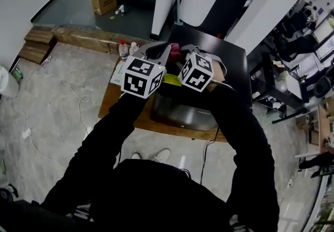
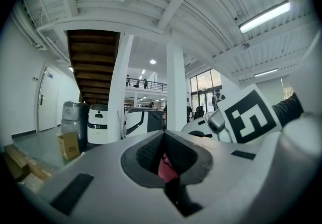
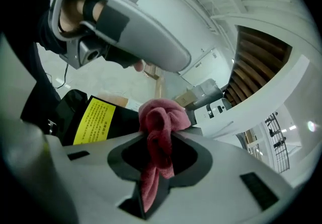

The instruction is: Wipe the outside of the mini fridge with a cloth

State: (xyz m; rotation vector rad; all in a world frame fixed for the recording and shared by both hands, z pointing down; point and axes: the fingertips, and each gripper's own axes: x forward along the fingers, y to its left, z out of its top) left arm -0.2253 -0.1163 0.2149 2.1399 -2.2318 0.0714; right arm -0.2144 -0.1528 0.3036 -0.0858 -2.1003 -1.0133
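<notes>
The black mini fridge (image 1: 229, 56) sits on a wooden table (image 1: 108, 101), just below both grippers. The left gripper (image 2: 163, 160) is pinched on a small corner of the pink cloth (image 3: 160, 117). The right gripper (image 3: 156, 152) clamps a thick, bunched fold of it. A tug apart would likely pull the thin corner free. Wiping with the cloth wadded like this could let bare jaw tips scrape the fridge.

The pink cloth (image 3: 160, 122) is bunched into a crumpled knot and pinched between the right tongs (image 3: 158, 140). One fold is also caught in the left tongs (image 2: 164, 160). The black mini fridge (image 3: 68, 112), bearing a yellow label (image 3: 95, 120), sits close by.
</notes>
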